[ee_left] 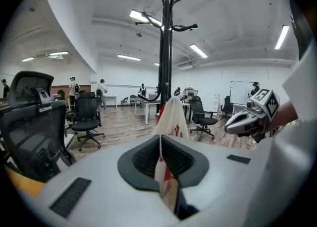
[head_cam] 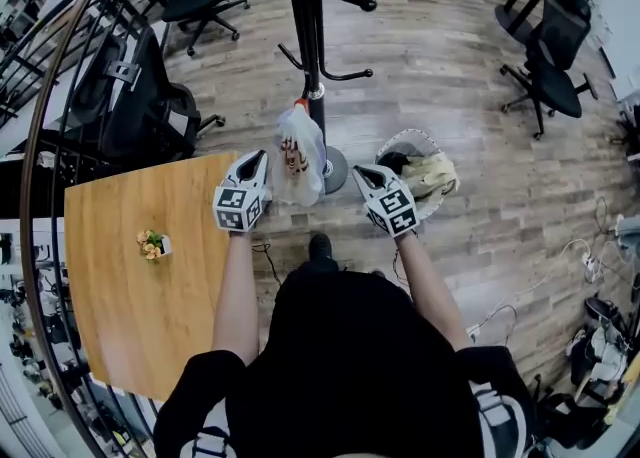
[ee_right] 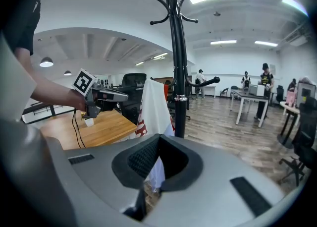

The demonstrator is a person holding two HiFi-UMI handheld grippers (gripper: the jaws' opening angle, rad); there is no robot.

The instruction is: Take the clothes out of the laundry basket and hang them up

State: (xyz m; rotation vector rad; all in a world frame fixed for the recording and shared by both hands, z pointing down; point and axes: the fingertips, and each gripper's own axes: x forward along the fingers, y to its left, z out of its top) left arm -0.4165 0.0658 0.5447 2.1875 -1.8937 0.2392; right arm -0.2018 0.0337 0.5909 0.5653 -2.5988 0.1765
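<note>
Beside wooden table point(head_cam: 120, 246): left gripper point(head_cam: 257, 159) pinched shut on white-and-red garment point(head_cam: 298, 154). Right gripper point(head_cam: 362, 174) closed, empty, near it. Beyond, on plank floor point(head_cam: 450, 36): laundry basket point(head_cam: 412, 136) holding clothes, coat rack point(head_cam: 305, 16), office chairs point(head_cam: 552, 71).

A white garment point(head_cam: 298, 158) with red print hangs in a limp bunch against the pole of the black coat stand point(head_cam: 303, 16). It lies just ahead of the left hand-held gripper point(head_cam: 261, 155), and a strip of its cloth runs back into that gripper's closed jaws. From the right hand-held gripper point(head_cam: 359, 173) it hangs ahead and to the left, in line with the closed jaws; whether it touches them cannot be told. The round white laundry basket point(head_cam: 405, 136) stands on the floor just beyond the right hand-held gripper, holding a crumpled beige piece point(head_cam: 432, 174) and a dark piece point(head_cam: 396, 160).
</note>
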